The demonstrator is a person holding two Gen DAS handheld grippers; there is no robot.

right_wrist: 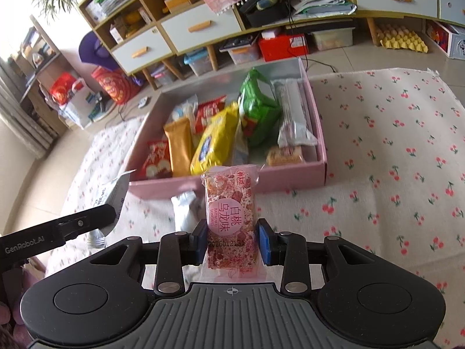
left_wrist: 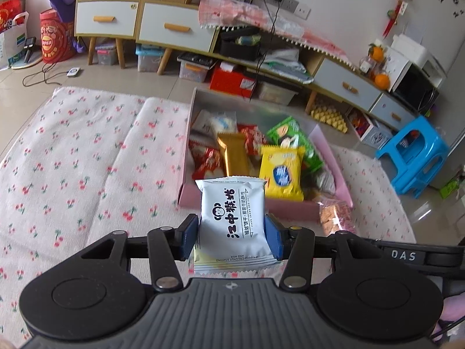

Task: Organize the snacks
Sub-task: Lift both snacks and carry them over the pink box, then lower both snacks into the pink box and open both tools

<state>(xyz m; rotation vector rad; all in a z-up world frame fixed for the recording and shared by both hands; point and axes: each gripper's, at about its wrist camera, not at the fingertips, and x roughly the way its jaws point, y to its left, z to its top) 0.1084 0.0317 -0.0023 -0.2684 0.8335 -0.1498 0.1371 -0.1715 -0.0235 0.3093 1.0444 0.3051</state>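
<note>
My left gripper (left_wrist: 232, 237) is shut on a white biscuit packet (left_wrist: 234, 212) with black lettering, held upright just short of the pink box (left_wrist: 247, 205). That box holds several snacks: a gold bar (left_wrist: 234, 155), a yellow packet (left_wrist: 280, 173), a green bag (left_wrist: 293, 139) and red packets (left_wrist: 207, 161). My right gripper (right_wrist: 232, 240) is shut on a clear pink-speckled snack bar (right_wrist: 229, 212), also in front of the pink box (right_wrist: 290, 179). The left gripper's finger and its white packet (right_wrist: 114, 195) show at the left of the right wrist view.
A cherry-print cloth (left_wrist: 72, 160) covers the surface around the box. A small white wrapper (right_wrist: 186, 210) lies on the cloth near the box front. Low cabinets with drawers (left_wrist: 174, 27) and storage bins line the far wall. A blue stool (left_wrist: 412, 154) stands at the right.
</note>
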